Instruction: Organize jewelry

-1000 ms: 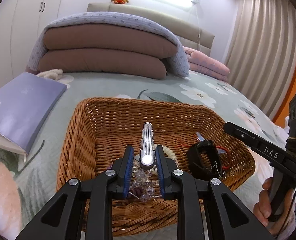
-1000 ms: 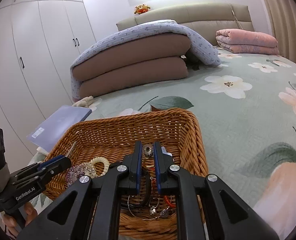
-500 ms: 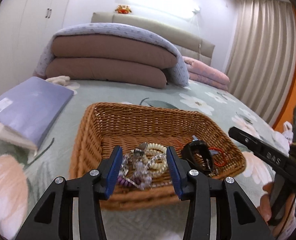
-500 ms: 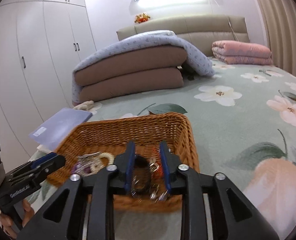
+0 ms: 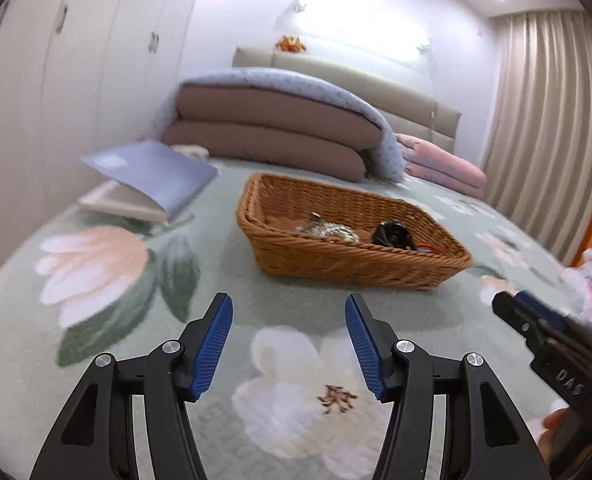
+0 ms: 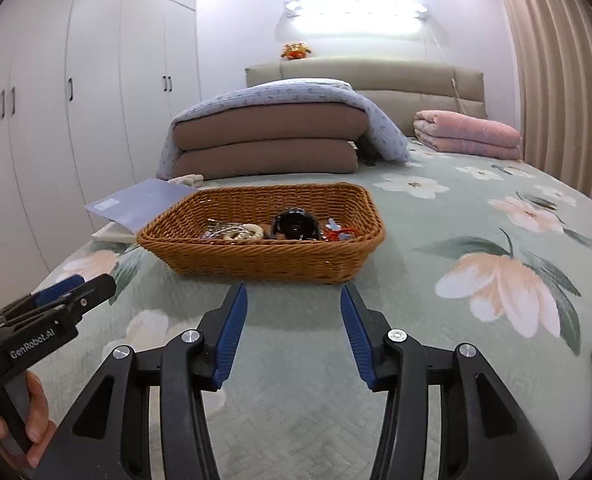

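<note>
Both claws [image 5: 288, 312] [image 6: 294, 302] released; only rt view shows, maybe, beaded bracelet [image 6: 252, 232] in basket [image 6: 256, 258].

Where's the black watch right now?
The black watch lies inside the wicker basket, right of centre in the right wrist view, between the cream bead bracelet and the red cord.

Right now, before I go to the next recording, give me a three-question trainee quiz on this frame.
1. True or false: the left gripper holds jewelry.
2. In the right wrist view, what lies directly left of the black wristwatch in the brown woven wicker basket? A) cream beaded bracelet B) red cord
3. Fill in: the right gripper is ____.

Key: 1 false; 2 A, the cream beaded bracelet; 3 open.
</note>
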